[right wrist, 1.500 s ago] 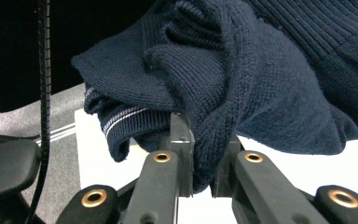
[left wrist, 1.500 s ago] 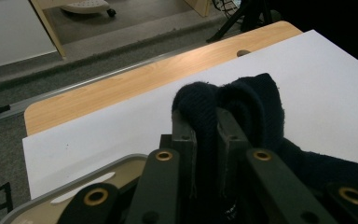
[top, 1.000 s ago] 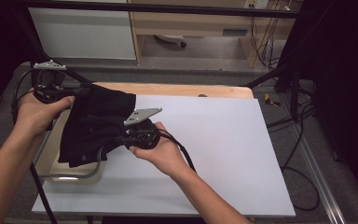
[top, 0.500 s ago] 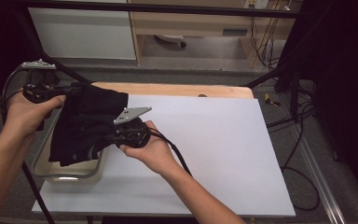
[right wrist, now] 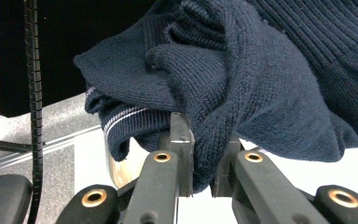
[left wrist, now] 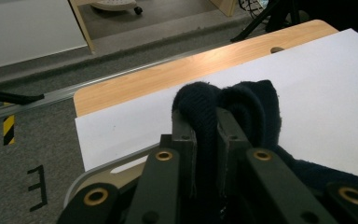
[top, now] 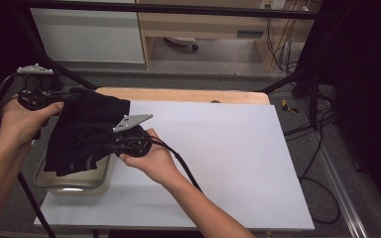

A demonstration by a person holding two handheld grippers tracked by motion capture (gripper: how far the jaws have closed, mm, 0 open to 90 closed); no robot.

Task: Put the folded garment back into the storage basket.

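A dark navy knitted garment [top: 87, 131] hangs bunched between both grippers above the left end of the white table. My left gripper [top: 62, 97] pinches its upper edge; in the left gripper view the folded knit [left wrist: 223, 105] sits squeezed between the jaws of my left gripper [left wrist: 206, 123]. Lower down, my right gripper [top: 110, 147] is shut on another fold, and in the right gripper view the garment [right wrist: 242, 79] drapes over the jaws of my right gripper [right wrist: 204, 135], a pale stripe showing on its ribbed cuff [right wrist: 121, 119]. The garment's lower end hangs over a metal tray [top: 87, 181].
The metal tray sits at the table's front left corner. A white sheet [top: 228, 153] covers most of the table, with a wooden strip [top: 188, 95] along the far edge. Cables [top: 322, 134] and a dark stand lie on the floor to the right.
Both grippers have carried the garment leftward and a bit toward the near edge, so it now hangs over the tray. Both stay shut on it.
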